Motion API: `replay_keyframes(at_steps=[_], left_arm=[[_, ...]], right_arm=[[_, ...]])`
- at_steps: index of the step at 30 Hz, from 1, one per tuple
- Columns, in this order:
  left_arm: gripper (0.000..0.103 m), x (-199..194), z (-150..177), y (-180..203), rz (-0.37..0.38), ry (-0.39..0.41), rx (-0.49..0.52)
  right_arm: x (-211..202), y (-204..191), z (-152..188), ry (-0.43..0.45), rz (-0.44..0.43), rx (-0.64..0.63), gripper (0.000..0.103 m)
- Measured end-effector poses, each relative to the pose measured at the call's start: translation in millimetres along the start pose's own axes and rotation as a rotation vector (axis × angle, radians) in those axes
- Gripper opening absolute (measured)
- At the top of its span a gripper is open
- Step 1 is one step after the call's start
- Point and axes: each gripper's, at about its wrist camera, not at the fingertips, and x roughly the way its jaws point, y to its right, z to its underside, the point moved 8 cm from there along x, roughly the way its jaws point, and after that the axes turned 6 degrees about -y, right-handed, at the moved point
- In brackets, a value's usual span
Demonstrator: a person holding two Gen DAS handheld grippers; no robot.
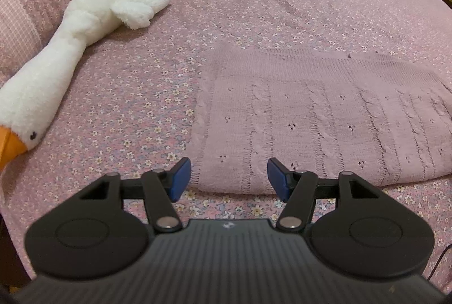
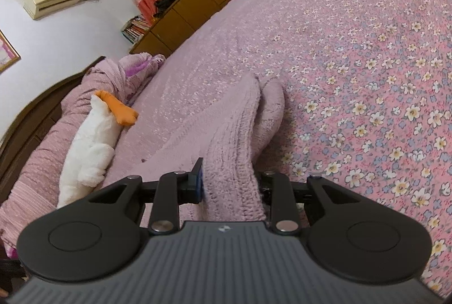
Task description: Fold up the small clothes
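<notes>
Right tool [image 2: 230,185] pinches a raised edge of the knit sweater [image 1: 325,120] lying on the bed [image 1: 135,95], my left tool [image 1: 228,177] hangs open and empty at its near hem; mid-fold, I next carry that edge across.

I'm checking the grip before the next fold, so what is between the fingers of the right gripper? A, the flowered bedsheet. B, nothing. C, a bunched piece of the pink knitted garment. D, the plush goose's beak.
C: in the right wrist view the right gripper has its fingers closed on a raised fold of the pink knitted garment, lifted off the flowered bedsheet.
</notes>
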Motion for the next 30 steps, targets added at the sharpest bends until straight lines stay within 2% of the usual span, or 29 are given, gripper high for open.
replay_keyframes(at_steps=[5,14,30], left_arm=[[0.062,-2,0,-4,0.011,-0.004,-0.005],[0.061,-2,-1,-20,0.014,-0.003,-0.022],[0.062,-6,-12,-73,0.011,0.025,-0.069]], right_arm=[[-3,0,-3,0.005,-0.039,0.055,0.03],[-11,-33,-11,0.041,-0.065,0.03,0.028],[-15,-157,-16,0.039,-0.14,-0.15,0.027]])
